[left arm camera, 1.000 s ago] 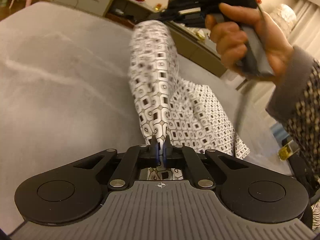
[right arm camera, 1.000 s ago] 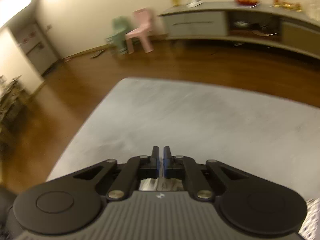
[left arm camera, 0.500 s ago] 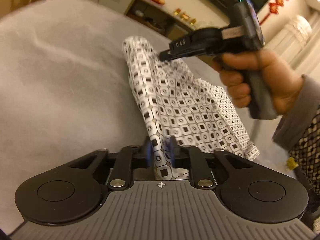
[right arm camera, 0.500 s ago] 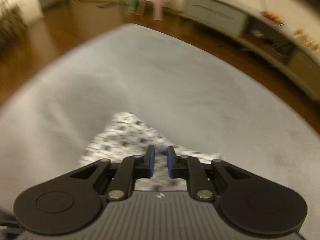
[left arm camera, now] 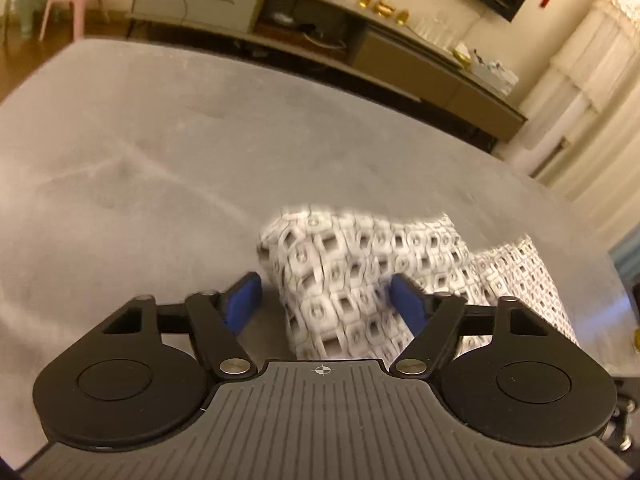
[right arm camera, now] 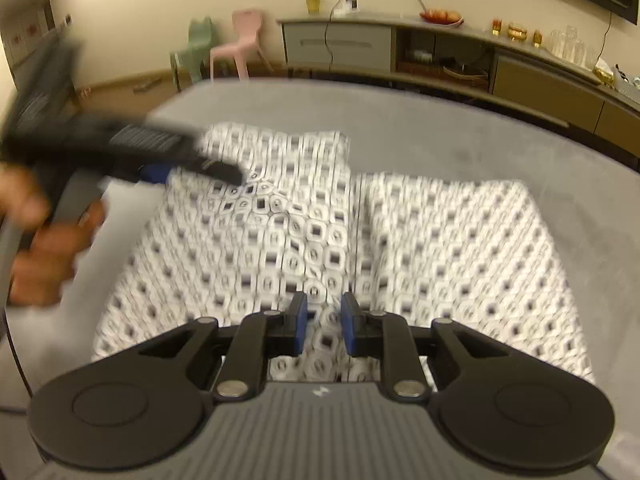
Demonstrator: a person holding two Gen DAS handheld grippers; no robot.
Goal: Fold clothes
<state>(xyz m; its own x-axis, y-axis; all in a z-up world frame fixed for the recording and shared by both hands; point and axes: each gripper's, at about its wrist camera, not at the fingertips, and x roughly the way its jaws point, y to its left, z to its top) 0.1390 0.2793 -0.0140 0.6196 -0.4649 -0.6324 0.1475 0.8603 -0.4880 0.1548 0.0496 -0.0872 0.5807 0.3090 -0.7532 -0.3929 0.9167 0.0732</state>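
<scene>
A white garment with a black square print (right arm camera: 320, 240) lies folded on the grey surface (right arm camera: 460, 140). In the left wrist view the garment (left arm camera: 352, 276) lies between and beyond my wide open fingers. My left gripper (left arm camera: 326, 292) is open and holds nothing. My right gripper (right arm camera: 323, 316) is open a little, just above the near edge of the garment. The left gripper also shows blurred in the right wrist view (right arm camera: 188, 168), over the garment's far left corner, held by a hand (right arm camera: 44, 248).
A long low cabinet (right arm camera: 440, 60) with small items runs along the far wall. A pink chair (right arm camera: 240, 44) and a green chair (right arm camera: 196, 52) stand on the wood floor. White curtains (left arm camera: 580, 92) hang at the right.
Both grippers have let go of the garment and opened. The lifted fold has come down flat on the surface. The left gripper has opened wide.
</scene>
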